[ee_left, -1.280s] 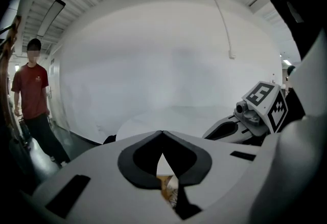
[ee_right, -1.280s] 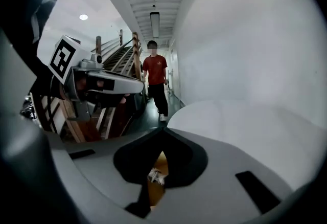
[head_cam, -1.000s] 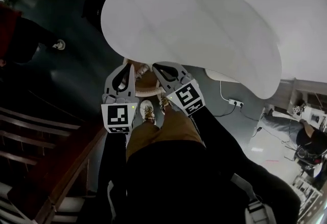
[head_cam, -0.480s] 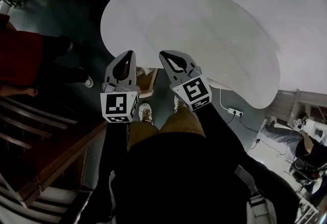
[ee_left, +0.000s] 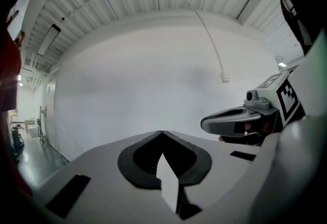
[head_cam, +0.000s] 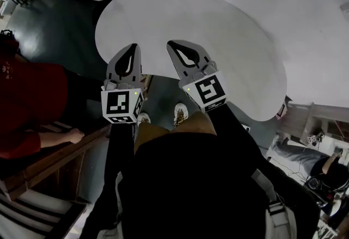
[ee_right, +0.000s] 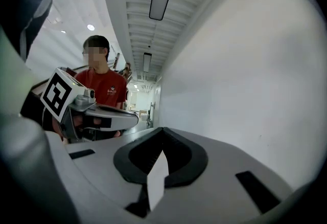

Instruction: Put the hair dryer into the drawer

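While staying closed, left gripper and right gripper have risen.

1. No word, number or brand name is legible in any view.
2. The left cube, part of the left gripper, carries black-and-white square code patterns only, with no letters or digits.
3. The right cube, part of the right gripper, carries the same kind of pattern and no characters.
4. The red shirt of a person carries a small white chest print, which is too small to read.
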The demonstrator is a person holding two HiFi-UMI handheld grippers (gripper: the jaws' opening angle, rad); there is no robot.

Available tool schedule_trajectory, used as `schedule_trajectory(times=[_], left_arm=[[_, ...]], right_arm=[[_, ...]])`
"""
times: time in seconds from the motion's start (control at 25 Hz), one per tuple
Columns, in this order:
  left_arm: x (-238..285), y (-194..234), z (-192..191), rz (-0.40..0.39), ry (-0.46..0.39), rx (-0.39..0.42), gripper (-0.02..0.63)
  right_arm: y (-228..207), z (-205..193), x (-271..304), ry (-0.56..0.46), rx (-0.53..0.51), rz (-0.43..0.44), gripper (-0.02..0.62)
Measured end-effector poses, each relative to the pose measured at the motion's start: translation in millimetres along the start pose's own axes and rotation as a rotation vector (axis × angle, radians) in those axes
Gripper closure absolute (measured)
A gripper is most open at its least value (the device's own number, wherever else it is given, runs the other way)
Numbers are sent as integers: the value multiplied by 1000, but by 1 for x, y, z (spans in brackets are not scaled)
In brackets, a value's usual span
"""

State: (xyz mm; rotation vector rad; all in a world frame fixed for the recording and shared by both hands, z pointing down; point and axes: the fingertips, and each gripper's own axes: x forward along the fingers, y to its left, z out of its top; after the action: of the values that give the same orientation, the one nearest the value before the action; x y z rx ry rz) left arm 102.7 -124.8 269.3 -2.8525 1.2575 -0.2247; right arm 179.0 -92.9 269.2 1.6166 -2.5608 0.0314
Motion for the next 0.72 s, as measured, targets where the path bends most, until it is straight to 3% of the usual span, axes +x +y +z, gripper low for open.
schedule_trajectory(times=[0.32,0.72], left_arm=[[23,-52,52,-79,-90,37,591],[34,-91,92,-187,-185,48,591]], right_arm=[[-47,40,-46,-118,-31,-114,569],[-72,51,-86,-142,-83,-257,569]])
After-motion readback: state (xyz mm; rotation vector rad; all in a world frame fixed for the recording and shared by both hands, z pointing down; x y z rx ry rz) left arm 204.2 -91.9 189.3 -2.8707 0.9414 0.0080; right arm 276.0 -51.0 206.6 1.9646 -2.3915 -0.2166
